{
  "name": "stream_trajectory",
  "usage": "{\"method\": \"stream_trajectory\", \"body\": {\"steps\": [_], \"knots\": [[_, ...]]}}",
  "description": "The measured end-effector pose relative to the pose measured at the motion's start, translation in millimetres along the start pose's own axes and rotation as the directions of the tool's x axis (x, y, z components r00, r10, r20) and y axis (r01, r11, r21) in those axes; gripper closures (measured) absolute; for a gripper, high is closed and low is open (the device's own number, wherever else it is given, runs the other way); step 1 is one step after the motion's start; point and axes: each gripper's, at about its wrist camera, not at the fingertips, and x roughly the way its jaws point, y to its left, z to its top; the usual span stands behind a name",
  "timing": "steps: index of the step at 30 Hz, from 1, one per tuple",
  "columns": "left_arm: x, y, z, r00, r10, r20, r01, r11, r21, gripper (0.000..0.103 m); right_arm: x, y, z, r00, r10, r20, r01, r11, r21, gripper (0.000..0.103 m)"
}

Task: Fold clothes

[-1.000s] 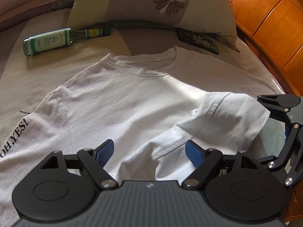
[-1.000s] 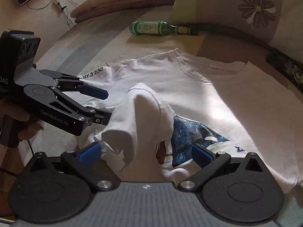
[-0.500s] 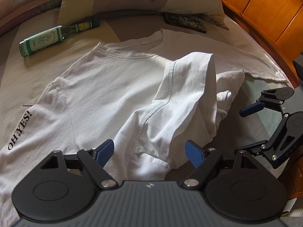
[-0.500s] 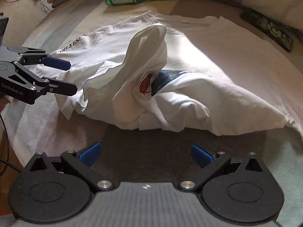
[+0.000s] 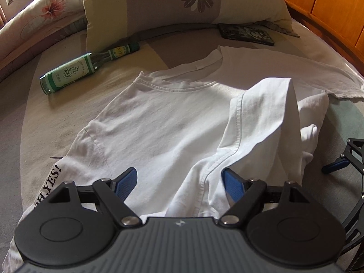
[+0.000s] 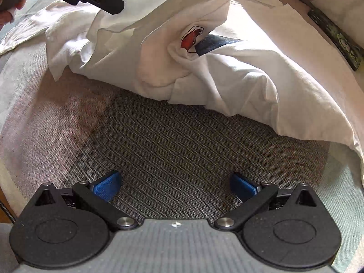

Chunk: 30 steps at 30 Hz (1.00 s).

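Note:
A white T-shirt [image 5: 163,122] lies on the bed, collar toward the pillows, with "OH,YES!" printed on one sleeve. Its other side is bunched into a raised heap [image 5: 268,125]; the right wrist view shows a red and blue print in that heap [image 6: 195,41]. My left gripper [image 5: 179,183] hovers open over the shirt's lower part, with cloth under the fingers but not pinched. The right gripper [image 6: 174,185] is open just above bare bed sheet [image 6: 182,141], short of the shirt's edge, with nothing between its pads. It also shows at the edge of the left wrist view as the right gripper [image 5: 336,166].
A green glass bottle [image 5: 75,70] lies on the bed beyond the shirt. A flowered pillow [image 5: 182,6] and a dark flat box [image 5: 246,34] sit at the head of the bed. Wooden furniture [image 5: 329,6] borders that side. A hand [image 6: 9,11] holds the left gripper.
The right gripper has drawn back and sunk toward the bare sheet, away from the shirt. The lifted side of the shirt has slumped into a heap. The left gripper stays open, slightly turned.

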Motion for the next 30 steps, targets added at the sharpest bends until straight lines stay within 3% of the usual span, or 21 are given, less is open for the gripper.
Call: {"method": "stream_trajectory", "body": {"steps": [3, 6, 10, 12, 15, 19, 22, 26, 30], "knots": [[-6, 1, 0, 1.000, -0.023, -0.003, 0.023, 1.000, -0.003, 0.021, -3, -3, -1, 1.000, 0.017, -0.002, -0.017, 1.000, 0.016, 0.000], [-9, -16, -3, 0.997, -0.072, -0.018, 0.073, 0.995, 0.064, 0.021, -12, -8, 0, 0.998, 0.058, -0.002, -0.058, 0.997, 0.052, 0.000], [-5, -37, -9, 0.990, -0.137, -0.032, 0.140, 0.981, 0.136, 0.021, -42, -18, 2, 0.990, 0.090, 0.112, -0.104, 0.986, 0.129, 0.000], [2, -45, -10, 0.992, -0.123, -0.038, 0.128, 0.979, 0.157, 0.021, -55, -21, 4, 0.985, 0.071, 0.159, -0.094, 0.986, 0.138, 0.000], [11, -42, -7, 0.999, -0.038, -0.030, 0.042, 0.988, 0.147, 0.021, -65, -19, 8, 0.976, 0.020, 0.218, -0.045, 0.993, 0.109, 0.000], [9, -12, 1, 1.000, 0.002, -0.014, -0.002, 0.999, 0.039, 0.021, -68, -8, 12, 0.963, -0.055, 0.263, 0.059, 0.998, -0.005, 0.000], [6, -1, 2, 1.000, -0.006, -0.017, 0.006, 1.000, 0.013, 0.021, -63, 7, 23, 0.955, -0.072, 0.288, 0.126, 0.977, -0.175, 0.009], [3, -6, -2, 1.000, -0.017, -0.017, 0.018, 0.999, 0.042, 0.021, -57, 26, 34, 0.943, -0.083, 0.321, 0.208, 0.902, -0.379, 0.039], [3, -11, -6, 0.999, -0.033, -0.018, 0.034, 0.998, 0.046, 0.021, -44, 37, 34, 0.943, -0.075, 0.325, 0.244, 0.819, -0.519, 0.049]]}}
